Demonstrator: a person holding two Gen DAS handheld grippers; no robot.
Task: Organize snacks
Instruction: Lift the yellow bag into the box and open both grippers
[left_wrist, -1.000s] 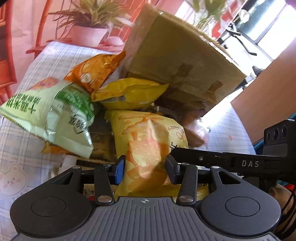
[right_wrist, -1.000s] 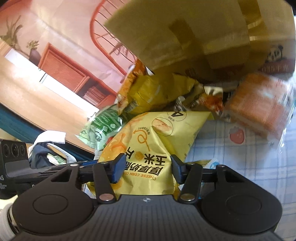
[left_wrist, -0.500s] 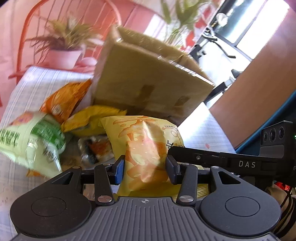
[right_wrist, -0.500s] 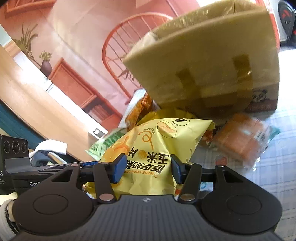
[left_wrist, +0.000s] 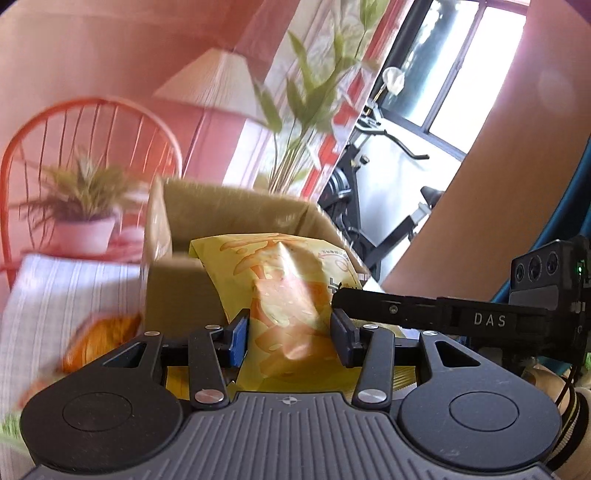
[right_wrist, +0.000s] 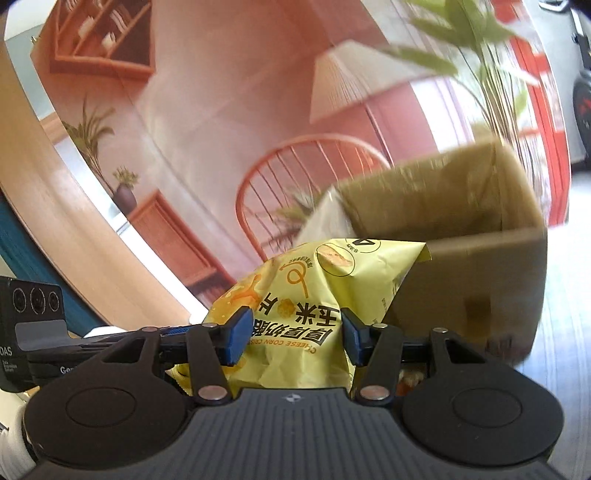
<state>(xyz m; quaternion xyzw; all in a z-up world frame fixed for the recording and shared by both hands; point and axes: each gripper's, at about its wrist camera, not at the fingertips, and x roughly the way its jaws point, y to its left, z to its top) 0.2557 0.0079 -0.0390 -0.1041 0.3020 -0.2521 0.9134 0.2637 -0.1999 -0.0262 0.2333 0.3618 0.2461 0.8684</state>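
Left wrist view: your left tongs (left_wrist: 290, 338) grip the yellow corn-crisp bag (left_wrist: 284, 291) at one side; your right tongs (right_wrist: 293, 338) pinch the same bag (right_wrist: 314, 295) from the other. You hold it lifted, just in front of the open cardboard box (left_wrist: 184, 288), not yet inside. Judged progress: early. An orange packet (left_wrist: 99, 339), blurred, lies on the worktop (left_wrist: 59, 295) by the box's near wall. Box rim sits close ahead; the room above the opening looks free.
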